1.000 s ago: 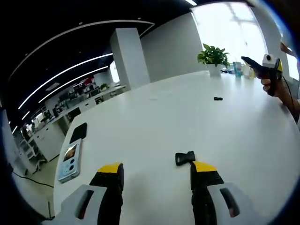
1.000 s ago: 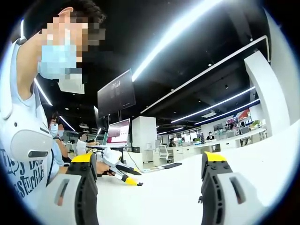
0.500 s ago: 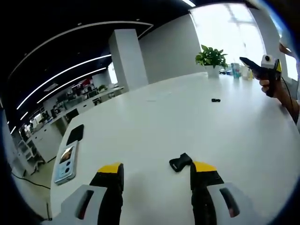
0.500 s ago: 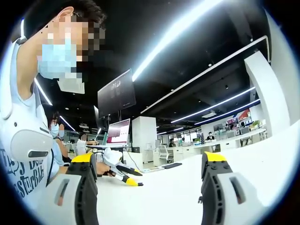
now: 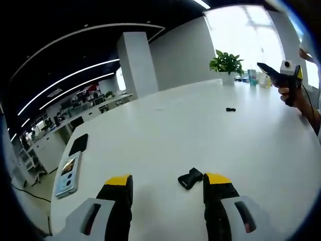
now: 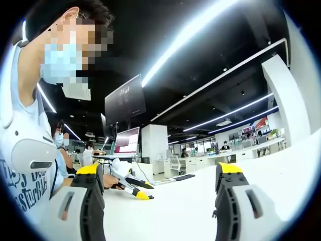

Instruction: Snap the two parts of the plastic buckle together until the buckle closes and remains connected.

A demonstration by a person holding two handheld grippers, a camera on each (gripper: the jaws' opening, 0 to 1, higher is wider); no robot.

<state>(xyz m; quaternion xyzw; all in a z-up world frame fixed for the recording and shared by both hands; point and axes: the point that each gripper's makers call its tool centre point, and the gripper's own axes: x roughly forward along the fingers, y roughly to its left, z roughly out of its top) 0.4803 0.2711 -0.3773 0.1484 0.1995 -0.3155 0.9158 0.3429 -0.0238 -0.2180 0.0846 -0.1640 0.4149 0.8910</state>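
A black buckle part (image 5: 190,177) lies on the white table (image 5: 200,130), just inside the right jaw of my left gripper (image 5: 168,181), which is open and holds nothing. A second, small black buckle part (image 5: 230,109) lies far across the table. My right gripper (image 5: 267,68) is held up in the air by a hand at the far right of the left gripper view. In its own view the right gripper (image 6: 158,170) stands open and empty above the table (image 6: 185,206). The left gripper (image 6: 131,187) appears there low down, with its yellow tips near the table.
A phone (image 5: 67,173) and a dark flat object (image 5: 79,144) lie near the table's left edge. A potted plant (image 5: 226,63) and small bottles (image 5: 253,76) stand at the far side. A person (image 6: 35,125) is at the left of the right gripper view.
The near buckle part has turned and now lies lower in the left gripper view, more between the jaws. The left camera shifted a little. The right gripper view is almost unchanged.
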